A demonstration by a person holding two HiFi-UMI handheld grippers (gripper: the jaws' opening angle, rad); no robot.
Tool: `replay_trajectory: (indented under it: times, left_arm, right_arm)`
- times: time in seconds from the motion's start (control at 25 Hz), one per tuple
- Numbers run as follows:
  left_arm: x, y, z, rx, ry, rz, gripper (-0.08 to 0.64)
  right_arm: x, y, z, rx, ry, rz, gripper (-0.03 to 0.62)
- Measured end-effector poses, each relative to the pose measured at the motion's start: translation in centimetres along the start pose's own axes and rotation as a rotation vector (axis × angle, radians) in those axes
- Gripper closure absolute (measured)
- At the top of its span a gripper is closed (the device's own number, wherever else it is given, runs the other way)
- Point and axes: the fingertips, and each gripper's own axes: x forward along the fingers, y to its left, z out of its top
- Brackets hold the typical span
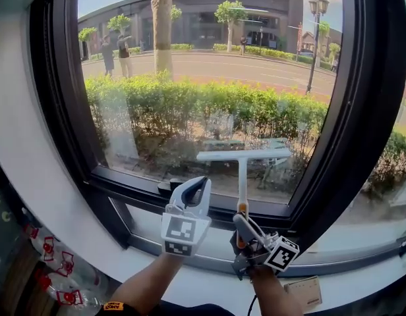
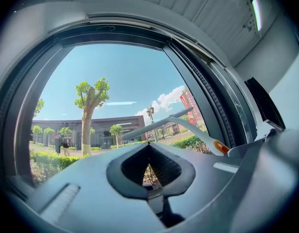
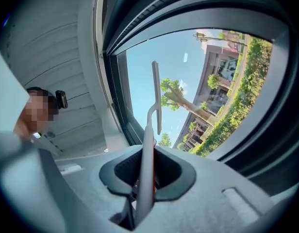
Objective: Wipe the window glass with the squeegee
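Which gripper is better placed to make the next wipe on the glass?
Right. The right gripper is already shut on the handle of the squeegee, whose blade is up at the lower window glass. The left gripper is shut with nothing between its jaws.

Hard daylight floods in through the window glass (image 1: 209, 78) in all three views, and the sky, street and hedge outside look bright and crisp. The window frame (image 1: 368, 110) stays almost black in the head view, and pale reflections ghost across the pane's lower middle. Fisheye distortion is heavy: the frame bows into arcs, and both gripper views fall off to black at their corners. A strip lamp (image 2: 256, 12) glows at upper right. The left gripper (image 2: 148, 146) and right gripper (image 3: 148, 152) bodies fill the lower edges — soft, shaded, out of focus — and the squeegee (image 3: 149, 125) handle blurs near the lens.
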Motion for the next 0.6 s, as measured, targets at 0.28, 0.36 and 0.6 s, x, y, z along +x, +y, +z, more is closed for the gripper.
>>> replay_trajectory:
  times: [0.28,0.36,0.6]
  left_arm:
    - [-0.6,0.2,-2.1,-0.004,0.04,0.003,0.55]
    - [-0.7,0.2,-2.6,-0.006,0.048,0.005,0.549]
    - [-0.9,-0.2,-3.9,-0.014,0.074,-0.001,0.549]
  right_arm:
    - [-1.8,-0.9,-2.0,0.06,0.002,-0.026,0.547]
    - [-2.5,-1.4,-2.5,0.064,0.007,-0.046,0.546]
    - [-3.6,-2.1,-3.2,0.066,0.021,-0.076,0.546]
